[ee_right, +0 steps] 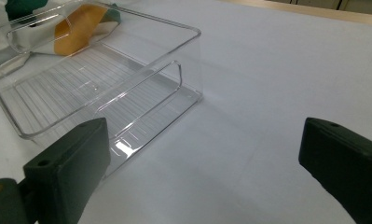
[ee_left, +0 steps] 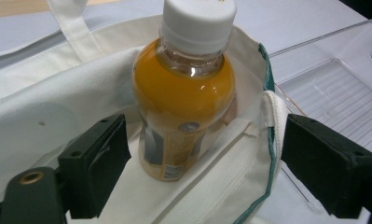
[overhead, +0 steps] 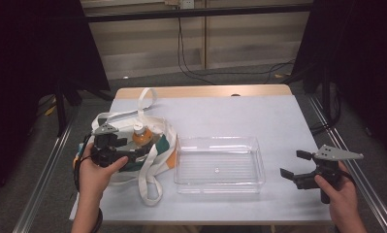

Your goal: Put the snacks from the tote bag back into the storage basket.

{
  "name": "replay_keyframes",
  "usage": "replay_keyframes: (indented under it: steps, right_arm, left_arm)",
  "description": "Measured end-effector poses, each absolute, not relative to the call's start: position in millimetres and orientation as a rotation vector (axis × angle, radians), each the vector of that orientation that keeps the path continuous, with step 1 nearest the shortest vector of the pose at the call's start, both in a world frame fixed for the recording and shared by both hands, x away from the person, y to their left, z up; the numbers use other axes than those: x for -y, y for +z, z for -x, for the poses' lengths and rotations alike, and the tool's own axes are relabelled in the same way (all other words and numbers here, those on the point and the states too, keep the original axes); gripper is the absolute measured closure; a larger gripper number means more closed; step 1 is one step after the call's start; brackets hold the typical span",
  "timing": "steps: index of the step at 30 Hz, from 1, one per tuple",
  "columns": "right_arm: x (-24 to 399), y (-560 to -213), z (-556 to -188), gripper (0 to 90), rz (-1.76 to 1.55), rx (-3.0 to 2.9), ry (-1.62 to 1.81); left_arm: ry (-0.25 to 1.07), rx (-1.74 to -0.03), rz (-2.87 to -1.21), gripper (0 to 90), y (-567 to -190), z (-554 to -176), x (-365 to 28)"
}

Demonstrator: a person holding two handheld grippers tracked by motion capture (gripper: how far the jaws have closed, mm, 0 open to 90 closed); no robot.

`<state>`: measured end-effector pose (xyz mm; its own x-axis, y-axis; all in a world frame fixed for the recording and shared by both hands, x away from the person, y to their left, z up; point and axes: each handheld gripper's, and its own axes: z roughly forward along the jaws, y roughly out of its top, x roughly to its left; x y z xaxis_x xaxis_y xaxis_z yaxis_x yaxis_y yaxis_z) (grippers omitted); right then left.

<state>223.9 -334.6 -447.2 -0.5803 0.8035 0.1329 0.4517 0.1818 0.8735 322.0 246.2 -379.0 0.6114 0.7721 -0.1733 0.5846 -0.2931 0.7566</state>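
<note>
Bottle (ee_left: 183,93) of orange drink standing upright inside the open cream tote bag (overhead: 133,145) at the left side of the surface (overhead: 230,116), long axis vertical, white cap on top. Label low on the bottle, print too small to read. Left gripper (overhead: 114,148) at the bag mouth, jaws wide open, one on each side of the bottle and not touching it, the right one outside the bag's green-edged rim. Clear plastic tray (overhead: 219,187) just beside the bag, in the middle. Right gripper (overhead: 292,164) well apart on the right, jaws wide open, holding nothing, pointed toward the tray.
</note>
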Motion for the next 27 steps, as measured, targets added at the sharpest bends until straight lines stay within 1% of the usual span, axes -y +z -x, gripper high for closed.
replay_keyframes:
  steps: [3, 4, 6, 8, 9, 10, 13, 16, 18, 21, 23, 27]
  right_arm:
    - [336.5, -446.6, -222.7, 1.8, -1.186, -2.099, 1.366]
    - [337.6, -446.7, -222.8, 1.8, -1.188, -2.095, 1.365]
    - [338.7, -447.0, -222.9, 1.8, -1.201, -2.087, 1.37]
    - [339.3, -447.0, -222.9, 1.8, -1.2, -2.084, 1.375]
    - [339.4, -446.8, -222.8, 1.8, -1.2, -2.085, 1.374]
    - [339.4, -446.8, -223.0, 1.8, -1.197, -2.086, 1.374]
    - [338.8, -446.7, -223.2, 1.8, -1.196, -2.087, 1.376]
    - [338.1, -446.7, -223.5, 1.8, -1.193, -2.092, 1.377]
    - [337.7, -446.8, -223.9, 1.8, -1.187, -2.097, 1.38]
    - [337.5, -446.7, -224.3, 1.8, -1.188, -2.096, 1.382]
    - [337.8, -446.6, -224.2, 1.8, -1.188, -2.093, 1.387]
    - [338.3, -446.7, -223.8, 1.8, -1.19, -2.095, 1.386]
  left_arm:
    - [0.282, -1.08, -1.993, 18.1, -373.6, -324.7, -245.8]
    - [0.305, -1.08, -2.004, 19.4, -365.3, -327.6, -244.8]
    - [0.303, -1.091, -2.014, 21.7, -358.2, -331.7, -244.3]
    - [0.305, -1.092, -2.026, 25.8, -355.4, -334.2, -243.9]
    - [0.3, -1.096, -2.067, 27.7, -350.8, -339.3, -243.2]
    - [0.292, -1.105, -2.055, 28.2, -349.6, -341.1, -240.5]
    - [0.291, -1.098, -2.111, 32.0, -344.5, -347.0, -235.7]
    - [0.285, -1.097, -2.12, 35.4, -341.6, -349.9, -231.5]
    - [0.315, -1.098, -2.147, 40.6, -337.8, -354.7, -226.6]
    - [0.291, -1.107, -2.165, 43.4, -336.6, -359.6, -224.4]
    - [0.312, -1.11, -2.181, 44.8, -336.0, -361.4, -221.7]
    - [0.306, -1.114, -2.2, 46.9, -335.4, -364.1, -218.9]
